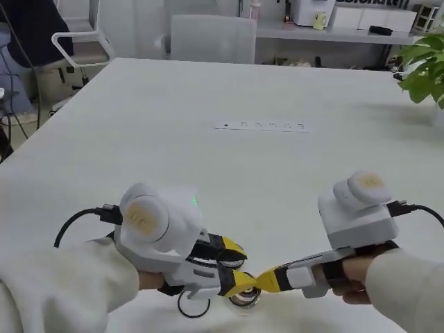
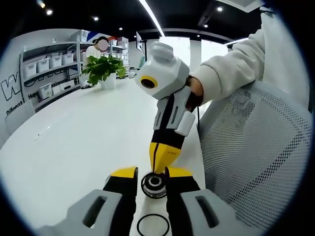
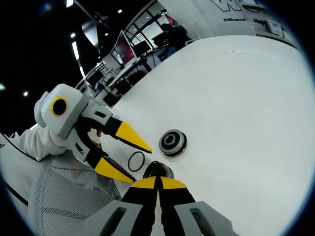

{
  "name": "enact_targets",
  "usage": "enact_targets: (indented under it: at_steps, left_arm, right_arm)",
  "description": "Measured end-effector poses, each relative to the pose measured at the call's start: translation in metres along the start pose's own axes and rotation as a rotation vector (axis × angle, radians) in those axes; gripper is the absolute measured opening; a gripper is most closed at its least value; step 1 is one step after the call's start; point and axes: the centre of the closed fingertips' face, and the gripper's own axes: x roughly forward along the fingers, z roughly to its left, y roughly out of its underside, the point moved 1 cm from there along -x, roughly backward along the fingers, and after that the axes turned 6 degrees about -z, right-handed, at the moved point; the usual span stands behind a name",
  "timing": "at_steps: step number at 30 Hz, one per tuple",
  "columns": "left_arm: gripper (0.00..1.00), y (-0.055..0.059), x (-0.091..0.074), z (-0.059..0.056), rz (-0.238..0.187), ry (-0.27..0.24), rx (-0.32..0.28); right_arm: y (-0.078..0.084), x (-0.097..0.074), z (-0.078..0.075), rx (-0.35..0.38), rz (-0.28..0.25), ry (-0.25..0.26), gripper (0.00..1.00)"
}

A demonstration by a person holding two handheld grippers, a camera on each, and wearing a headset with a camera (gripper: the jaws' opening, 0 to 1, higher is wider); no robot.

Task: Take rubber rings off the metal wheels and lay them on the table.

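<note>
A silver metal wheel (image 2: 154,185) wearing a black rubber band sits on the smooth white bench (image 1: 208,139); in the head view yellow-and-black tips half cover it. The left gripper (image 2: 151,174) has its jaws open, one on either side of the wheel. The right gripper (image 3: 157,181) has its jaws closed at the wheel's rim; whether they pinch the band is hard to tell. A loose thin black rubber ring (image 2: 153,215) lies flat just beside. A second banded metal wheel (image 3: 172,142) stands near, and a grey mesh chair back (image 2: 246,147) crowds the bench edge.
</note>
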Motion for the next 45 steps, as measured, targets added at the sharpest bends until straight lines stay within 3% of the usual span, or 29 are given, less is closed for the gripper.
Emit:
enact_targets:
  at_steps: [17, 20, 29, 36, 42, 45]
  left_arm:
    - [0.48, -0.023, -0.02, 0.003, -0.063, -0.019, -0.002]
    - [0.57, -0.022, -0.025, 0.004, -0.065, -0.027, -0.012]
    - [0.64, -0.021, -0.042, 0.007, -0.083, -0.065, -0.024]
    - [0.66, -0.014, -0.051, 0.006, -0.069, -0.086, -0.018]
    - [0.66, -0.009, -0.061, 0.009, -0.097, -0.113, -0.049]
    - [0.67, 0.0, -0.067, 0.01, -0.098, -0.135, -0.082]
  right_arm:
    - [-0.003, -0.001, 0.002, -0.001, -0.008, -0.007, 0.0]
    - [-0.003, -0.001, 0.002, 0.001, -0.011, -0.008, 0.0]
    - [-0.004, 0.0, 0.003, 0.003, -0.014, -0.014, 0.0]
    - [-0.005, 0.0, 0.005, 0.001, -0.015, -0.021, 0.0]
    - [-0.006, 0.001, 0.007, 0.001, -0.017, -0.029, 0.0]
    - [-0.006, 0.002, 0.008, 0.002, -0.018, -0.033, 0.0]
